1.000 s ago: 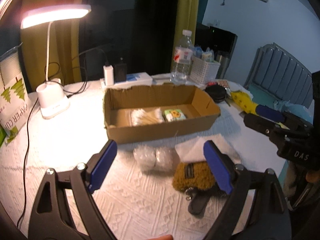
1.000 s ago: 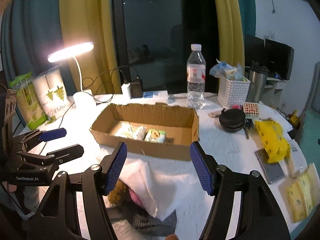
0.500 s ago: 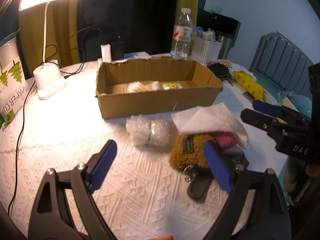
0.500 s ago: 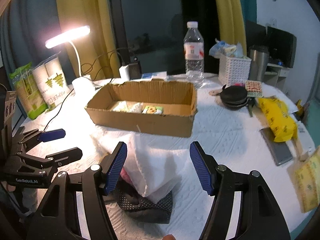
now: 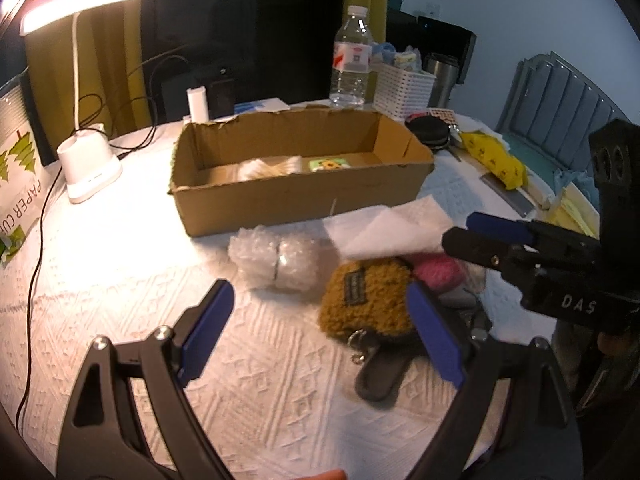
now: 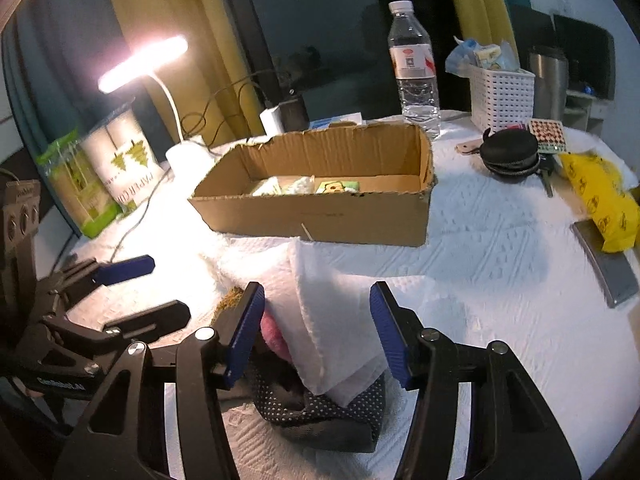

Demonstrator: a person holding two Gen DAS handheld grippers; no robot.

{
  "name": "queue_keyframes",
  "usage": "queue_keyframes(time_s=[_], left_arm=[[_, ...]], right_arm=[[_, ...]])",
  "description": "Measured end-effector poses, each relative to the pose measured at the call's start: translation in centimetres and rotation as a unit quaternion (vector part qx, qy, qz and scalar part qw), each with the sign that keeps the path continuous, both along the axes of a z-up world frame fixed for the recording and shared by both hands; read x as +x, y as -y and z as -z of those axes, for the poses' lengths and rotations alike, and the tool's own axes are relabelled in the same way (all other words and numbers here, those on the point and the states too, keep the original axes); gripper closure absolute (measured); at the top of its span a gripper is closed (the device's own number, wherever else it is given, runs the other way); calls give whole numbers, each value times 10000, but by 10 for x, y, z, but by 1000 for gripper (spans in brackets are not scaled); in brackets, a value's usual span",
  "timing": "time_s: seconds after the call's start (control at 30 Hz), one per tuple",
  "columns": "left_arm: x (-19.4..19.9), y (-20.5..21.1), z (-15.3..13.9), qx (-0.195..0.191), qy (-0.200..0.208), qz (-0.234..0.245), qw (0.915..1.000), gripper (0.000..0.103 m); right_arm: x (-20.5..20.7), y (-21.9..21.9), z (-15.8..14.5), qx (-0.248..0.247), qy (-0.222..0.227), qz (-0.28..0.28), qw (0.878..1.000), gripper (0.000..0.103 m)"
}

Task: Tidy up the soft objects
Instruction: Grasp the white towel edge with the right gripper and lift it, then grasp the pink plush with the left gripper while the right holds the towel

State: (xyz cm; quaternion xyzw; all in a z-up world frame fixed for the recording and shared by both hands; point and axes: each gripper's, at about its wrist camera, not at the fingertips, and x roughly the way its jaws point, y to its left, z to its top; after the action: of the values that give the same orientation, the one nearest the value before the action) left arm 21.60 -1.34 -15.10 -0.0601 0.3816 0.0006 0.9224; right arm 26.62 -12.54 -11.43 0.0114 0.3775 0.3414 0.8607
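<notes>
Two hand-held grippers hovered: the right hand-held gripper [image 6: 316, 326] was closing around a white cloth [image 6: 332, 320], untouched; the left hand-held gripper [image 5: 320, 324] gaped empty.

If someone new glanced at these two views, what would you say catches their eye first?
Probably the glowing white desk lamp at the table's far left, then the open brown cardboard box mid-table with a few small items inside. In front of it lies a heap of soft things: a folded white cloth on top, between the closing jaws of the right tool, with a fuzzy mustard-brown pouch and a bubble-wrap bundle alongside.
</notes>
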Motion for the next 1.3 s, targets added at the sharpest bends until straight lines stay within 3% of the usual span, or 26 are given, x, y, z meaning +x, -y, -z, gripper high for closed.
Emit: queue_keyframes(time_s=[0.1,0.17,0.2,0.23,0.4,0.8,1.13,1.3], left_arm=[[2,7,-3,53,6,10,10000,14],[3,11,-4,80,3,20,10000,14],[4,14,-5,107,-1,28,9999,14],[5,16,-6,127,1,32,9999,14],[12,32,-10,228,7,130,9997,14],[49,87,-10,492,25,866,9950,14],[56,85,0,502,-187,773,9956,14],[62,89,2,506,-198,848,9949,14]], right_arm=[[2,5,1,30,0,-49,10000,45],[2,4,4,-73,31,-65,9999,63],[3,5,6,-69,-1,-87,9999,87],[3,6,8,-32,-29,-93,9999,95],[0,21,0,101,161,-99,9998,98],[7,105,-19,171,435,779,9959,98],[4,177,-45,109,925,1829,9787,98],[19,167,-22,-80,640,1607,9849,98]])
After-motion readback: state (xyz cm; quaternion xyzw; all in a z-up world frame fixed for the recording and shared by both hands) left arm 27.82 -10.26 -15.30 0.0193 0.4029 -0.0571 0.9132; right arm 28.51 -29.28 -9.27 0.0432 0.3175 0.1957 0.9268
